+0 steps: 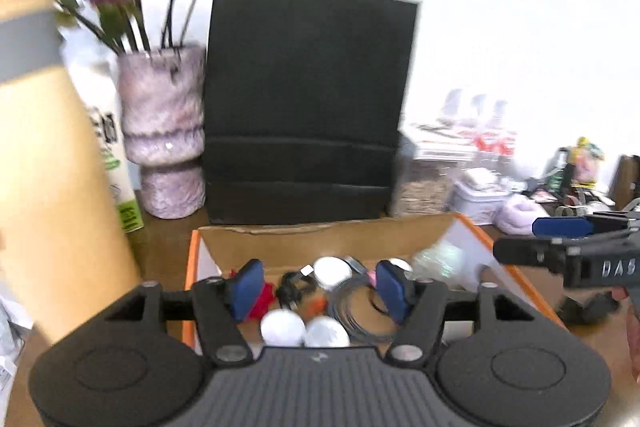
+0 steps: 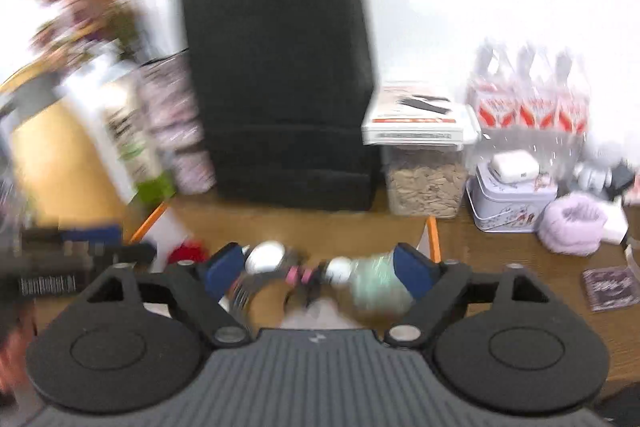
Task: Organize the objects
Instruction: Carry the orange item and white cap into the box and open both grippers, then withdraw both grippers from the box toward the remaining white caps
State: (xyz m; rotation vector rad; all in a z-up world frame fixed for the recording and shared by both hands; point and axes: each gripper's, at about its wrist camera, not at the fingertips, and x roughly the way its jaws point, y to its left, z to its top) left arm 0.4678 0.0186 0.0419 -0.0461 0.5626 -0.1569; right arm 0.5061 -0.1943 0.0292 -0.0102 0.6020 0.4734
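Both my left gripper [image 1: 320, 287] and right gripper [image 2: 320, 269] hang open and empty over the orange-edged cardboard box [image 1: 320, 227]. Its smooth white balls [image 1: 282, 327] look light and slippery; I'd pinch one across its middle.

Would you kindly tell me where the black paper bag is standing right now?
In the left wrist view the black paper bag stands upright at centre, behind the cardboard box and right of the purple vase.

Left gripper [image 1: 318, 285] points downward, blue pads [image 1: 247, 289] spread apart, gripping nothing. Right gripper [image 2: 320, 273] likewise stands open, tilted down.
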